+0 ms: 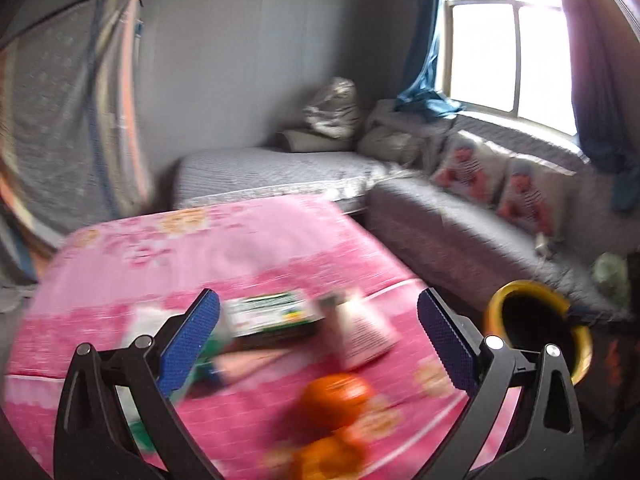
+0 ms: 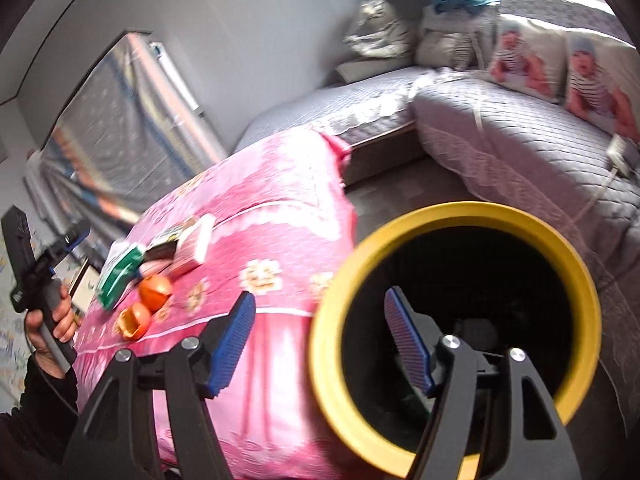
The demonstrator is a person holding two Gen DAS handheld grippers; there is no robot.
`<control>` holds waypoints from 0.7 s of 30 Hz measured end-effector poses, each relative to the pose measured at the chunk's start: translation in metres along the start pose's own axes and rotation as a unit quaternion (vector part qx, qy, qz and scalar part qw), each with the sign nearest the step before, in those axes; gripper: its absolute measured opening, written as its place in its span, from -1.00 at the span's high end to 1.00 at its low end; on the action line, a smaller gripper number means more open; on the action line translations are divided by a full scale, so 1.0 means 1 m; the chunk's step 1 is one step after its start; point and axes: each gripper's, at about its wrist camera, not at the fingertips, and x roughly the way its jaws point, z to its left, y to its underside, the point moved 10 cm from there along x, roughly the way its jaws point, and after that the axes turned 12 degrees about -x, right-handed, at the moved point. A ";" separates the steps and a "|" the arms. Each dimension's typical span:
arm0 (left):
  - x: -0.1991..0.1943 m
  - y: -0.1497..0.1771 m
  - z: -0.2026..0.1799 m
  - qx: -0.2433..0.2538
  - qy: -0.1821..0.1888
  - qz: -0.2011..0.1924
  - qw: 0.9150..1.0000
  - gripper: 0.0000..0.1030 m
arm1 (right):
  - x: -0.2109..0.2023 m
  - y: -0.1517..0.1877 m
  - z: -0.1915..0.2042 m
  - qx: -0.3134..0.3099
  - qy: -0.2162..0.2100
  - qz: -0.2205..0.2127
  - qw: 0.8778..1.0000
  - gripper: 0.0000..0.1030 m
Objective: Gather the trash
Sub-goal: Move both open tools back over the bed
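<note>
Hovering left gripper (image 1: 318,328) fingers wide, empty | right gripper (image 2: 316,344) fingers wide, straddling bin rim (image 2: 332,292)

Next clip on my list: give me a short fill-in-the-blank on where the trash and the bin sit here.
1. The round bin with the black inside has a rim coloured ____.
2. The small cartons and orange peels lie on a floral cloth coloured ____.
3. The right tool has one blue-padded finger inside the bin and the other ____ it.
4. The left tool, above the cartons, has its jaws ____.

Missing words: yellow; pink; outside; open
</note>
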 end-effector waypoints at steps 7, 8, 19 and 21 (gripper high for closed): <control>-0.017 0.031 0.099 0.019 -0.077 0.045 0.996 -0.84 | 0.027 -0.010 0.050 -0.031 -0.032 0.020 0.999 -0.26; -0.016 0.034 0.108 0.021 -0.082 0.052 0.995 -0.84 | 0.031 -0.012 0.058 -0.036 -0.037 0.024 0.998 -0.26; 0.025 0.063 0.157 0.051 -0.107 0.139 0.983 -0.84 | 0.049 -0.015 0.106 -0.076 -0.065 0.038 0.994 -0.27; 0.035 0.066 0.160 0.051 -0.109 0.152 0.981 -0.84 | 0.049 -0.015 0.106 -0.076 -0.066 0.039 0.994 -0.28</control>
